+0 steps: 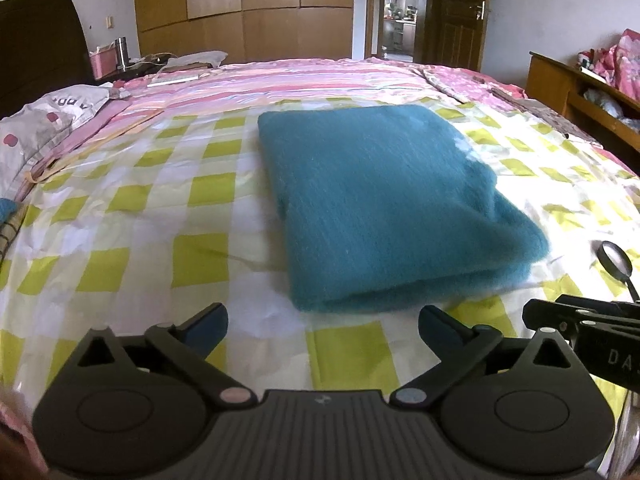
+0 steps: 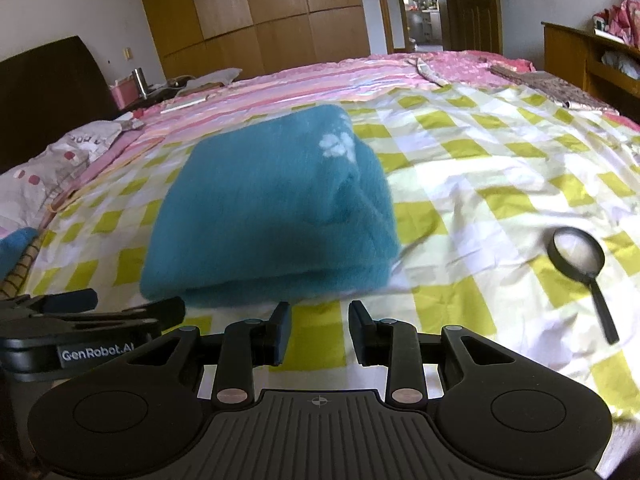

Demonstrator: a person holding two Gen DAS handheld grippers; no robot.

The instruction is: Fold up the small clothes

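Observation:
A teal fleece garment (image 1: 384, 204) lies folded into a rectangle on the yellow-and-white checked sheet (image 1: 132, 216). It also shows in the right wrist view (image 2: 268, 216), with a pale paw print near its far corner. My left gripper (image 1: 323, 326) is wide open and empty, just in front of the garment's near folded edge. My right gripper (image 2: 319, 334) is open with a narrower gap and empty, just in front of the garment's near right corner. The two grippers are side by side, each visible at the edge of the other's view.
A black magnifying glass (image 2: 580, 264) lies on the sheet to the right of the garment; it also shows in the left wrist view (image 1: 618, 262). Pillows (image 1: 44, 120) lie at the left. A wooden shelf (image 1: 580, 92) stands at the right. A wardrobe and an open door are behind the bed.

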